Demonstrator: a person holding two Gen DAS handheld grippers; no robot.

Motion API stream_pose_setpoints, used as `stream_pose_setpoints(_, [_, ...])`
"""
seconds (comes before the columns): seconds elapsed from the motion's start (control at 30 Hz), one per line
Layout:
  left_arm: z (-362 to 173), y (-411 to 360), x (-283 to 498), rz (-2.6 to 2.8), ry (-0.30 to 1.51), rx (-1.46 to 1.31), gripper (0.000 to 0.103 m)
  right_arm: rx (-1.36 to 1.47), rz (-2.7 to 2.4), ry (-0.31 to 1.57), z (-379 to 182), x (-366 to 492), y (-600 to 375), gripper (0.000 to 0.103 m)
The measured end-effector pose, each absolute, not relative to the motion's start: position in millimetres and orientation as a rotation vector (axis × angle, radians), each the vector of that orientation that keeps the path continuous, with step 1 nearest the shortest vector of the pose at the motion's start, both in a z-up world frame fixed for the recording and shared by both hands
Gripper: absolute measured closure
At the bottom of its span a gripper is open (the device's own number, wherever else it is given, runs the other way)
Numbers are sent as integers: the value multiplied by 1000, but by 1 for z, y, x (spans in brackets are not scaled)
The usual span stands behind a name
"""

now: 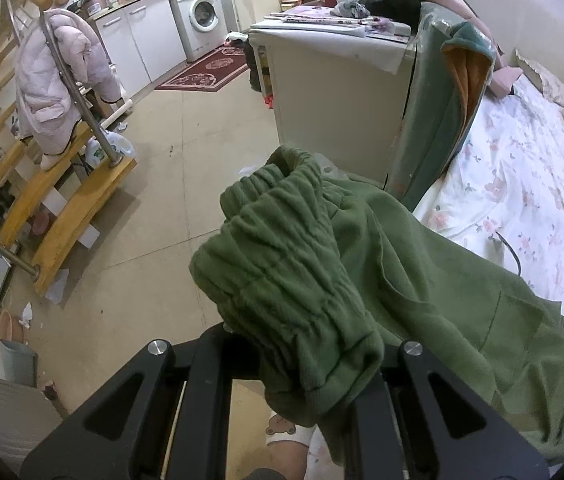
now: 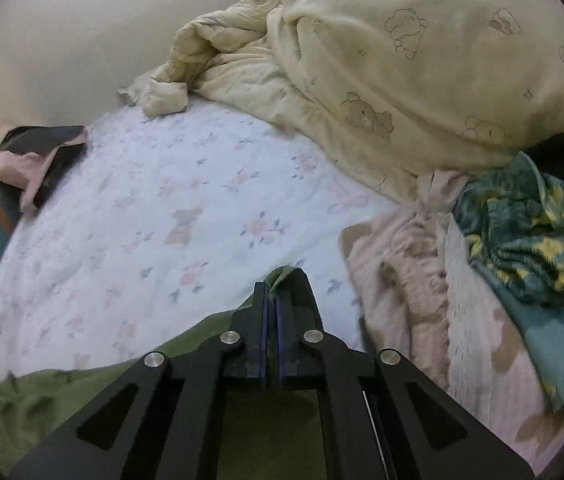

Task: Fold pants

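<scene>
My right tongs [image 2: 272, 300] are pressing together on a thin edge of the green pants [image 2: 42, 400], a sliver of the fabric poking up between the blue pads. From there the cloth is running off to my left as a flat olive sheet lying on the bed, its floral sheet [image 2: 142, 208] spreading beyond it. A cream bear-print duvet [image 2: 402, 60] is heaping up at the far side, and a pile of pink and teal patterned clothes [image 2: 482, 264] is sitting to the right of the tongs.

My left tongs [image 1: 282, 360] are carrying the gathered elastic waistband [image 1: 282, 260] of the pants [image 1: 442, 300], but the bunched fabric is draping over the tips, so I cannot tell whether they are clamped or apart. The waistband is standing up thick and ribbed, its folds stacked in ridges, while the rest of the fleece-like garment is trailing to the right onto the edge of the bed. Farther out, a white cabinet [image 1: 330, 92] is standing by the bed, with a washing machine [image 1: 202, 16] and a pink puffer coat [image 1: 58, 80] hanging on the stair rail across the tiled floor.
</scene>
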State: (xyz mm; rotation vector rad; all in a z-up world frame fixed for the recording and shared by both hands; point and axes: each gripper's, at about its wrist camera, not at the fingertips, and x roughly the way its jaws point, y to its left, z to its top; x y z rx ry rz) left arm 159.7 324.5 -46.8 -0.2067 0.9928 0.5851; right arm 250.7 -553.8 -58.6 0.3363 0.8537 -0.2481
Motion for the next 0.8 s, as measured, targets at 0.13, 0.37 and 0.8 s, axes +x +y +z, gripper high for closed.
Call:
stream_pose_setpoints(0.13, [-46, 322, 160, 583, 989, -196, 94, 325, -288, 920, -87, 271, -555, 99])
stream_pose_setpoints(0.37, [-44, 320, 159, 571, 976, -197, 94, 306, -452, 934, -69, 258, -553, 30])
stream_pose_setpoints(0.8, [-42, 330, 152, 555, 993, -300, 93, 314, 282, 1230, -73, 194, -310, 39])
